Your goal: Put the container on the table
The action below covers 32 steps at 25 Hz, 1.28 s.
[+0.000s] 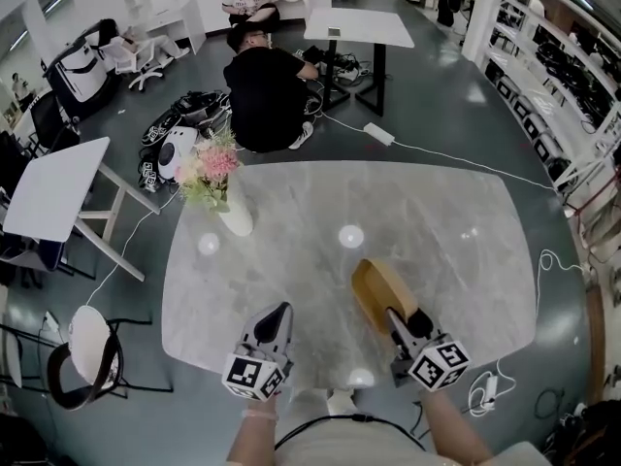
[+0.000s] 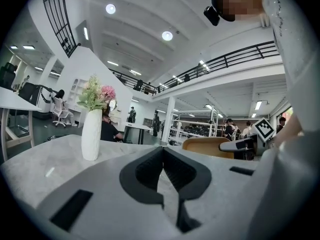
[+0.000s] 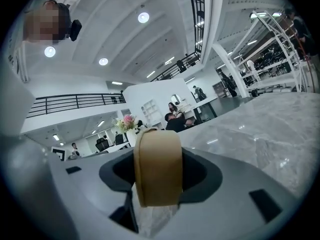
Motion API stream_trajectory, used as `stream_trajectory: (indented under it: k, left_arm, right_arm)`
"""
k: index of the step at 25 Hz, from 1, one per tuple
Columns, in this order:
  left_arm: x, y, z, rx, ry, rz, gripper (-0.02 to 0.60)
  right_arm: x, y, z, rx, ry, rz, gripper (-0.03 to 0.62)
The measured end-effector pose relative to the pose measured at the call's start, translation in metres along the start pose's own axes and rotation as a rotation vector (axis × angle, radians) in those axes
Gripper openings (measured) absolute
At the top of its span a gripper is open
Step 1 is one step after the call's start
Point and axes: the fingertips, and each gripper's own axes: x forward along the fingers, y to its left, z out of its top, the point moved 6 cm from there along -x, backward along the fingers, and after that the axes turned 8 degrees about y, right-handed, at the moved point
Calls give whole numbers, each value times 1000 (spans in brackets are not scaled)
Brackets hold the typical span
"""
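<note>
The container (image 1: 378, 287) is a tan, rounded box, seen edge-on between the jaws in the right gripper view (image 3: 157, 166). My right gripper (image 1: 396, 316) is shut on its near end and holds it over the front right part of the grey marble table (image 1: 446, 221). Whether the container touches the tabletop I cannot tell. My left gripper (image 1: 282, 311) is over the table's front edge, left of the container, jaws shut with nothing between them (image 2: 163, 151). From the left gripper view the container (image 2: 207, 145) and the right gripper (image 2: 241, 144) appear at the right.
A white vase with pink flowers (image 1: 231, 214) stands at the table's far left (image 2: 91, 134). A person in black (image 1: 262, 85) crouches on the floor beyond the far edge. A white side table (image 1: 53, 187) and a chair (image 1: 87, 352) stand at the left, shelving at the right.
</note>
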Motion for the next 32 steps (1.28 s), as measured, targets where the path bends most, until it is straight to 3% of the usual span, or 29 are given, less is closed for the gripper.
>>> stream_trajectory:
  k: [12,32]
  left_arm:
    - [47,50,15,9,15,-19,5]
    - [69,66,11,-17,50,-47,5]
  right_arm:
    - [75,-10,9,82,37,-35,224]
    - [142,-30,-5,584,39,-11,226]
